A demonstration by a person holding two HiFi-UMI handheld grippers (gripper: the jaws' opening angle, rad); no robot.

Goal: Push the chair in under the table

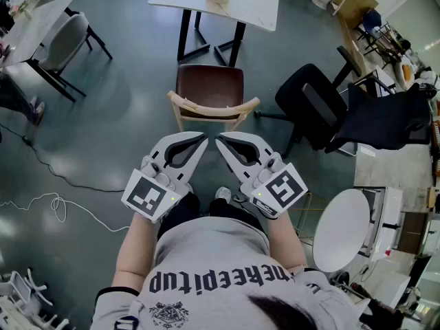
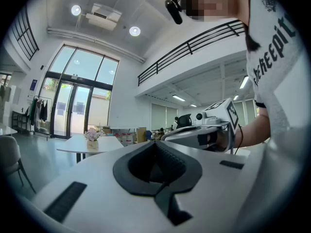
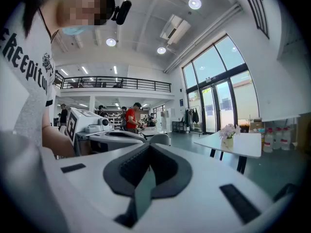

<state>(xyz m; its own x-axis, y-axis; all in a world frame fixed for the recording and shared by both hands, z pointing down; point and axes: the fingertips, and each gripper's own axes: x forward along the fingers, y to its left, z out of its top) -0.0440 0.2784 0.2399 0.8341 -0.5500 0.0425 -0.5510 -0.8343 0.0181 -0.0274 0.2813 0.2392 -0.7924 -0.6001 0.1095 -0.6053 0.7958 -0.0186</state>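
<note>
While the left hand-held gripper (image 1: 203,139) and right hand-held gripper (image 1: 220,141) hover closed, empty, the brown-seated wooden chair (image 1: 210,88) sits at 12 o'clock, short of the white worktop (image 1: 258,9); likely approach step, next push backrest.

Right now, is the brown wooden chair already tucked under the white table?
No, the brown wooden chair stands short of the white table, seat uncovered.

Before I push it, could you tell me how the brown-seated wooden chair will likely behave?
The chair looks rigid, with a curved wooden backrest, so it should probably move as one piece. The floor looks smooth and glossy, so it will likely slide rather than snag. A push high on the backrest might tip it towards the table.
</note>
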